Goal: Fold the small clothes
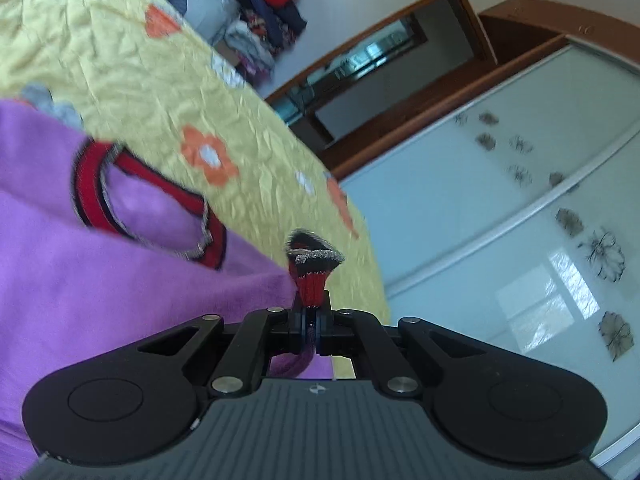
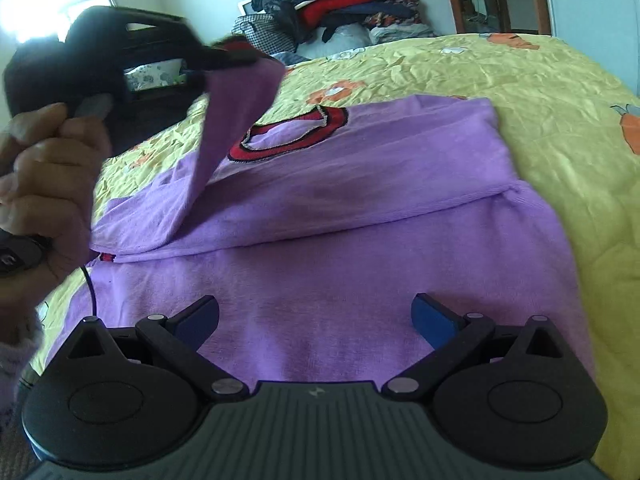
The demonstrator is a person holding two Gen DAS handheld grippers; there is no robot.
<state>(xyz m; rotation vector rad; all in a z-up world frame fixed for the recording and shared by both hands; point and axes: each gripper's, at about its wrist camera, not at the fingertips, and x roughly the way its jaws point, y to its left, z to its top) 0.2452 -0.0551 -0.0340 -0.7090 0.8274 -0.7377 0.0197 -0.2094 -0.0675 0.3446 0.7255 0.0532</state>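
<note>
The left gripper point(image 1: 311, 320) is clamped on the purple sweater's sleeve cuff point(image 1: 312, 276), lifted left of the body spread on the bed point(image 2: 560, 92) (collar farther). The right gripper point(image 2: 316, 320) gapes empty over the hem.

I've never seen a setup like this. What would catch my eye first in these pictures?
First the purple sweater, spread across a yellow flowered bedspread, its red collar towards the far side. The left gripper has pinched shut on a red cuff and holds that sleeve in the air, while the right gripper hovers open over the sweater's near part. A clothes pile sits behind.
</note>
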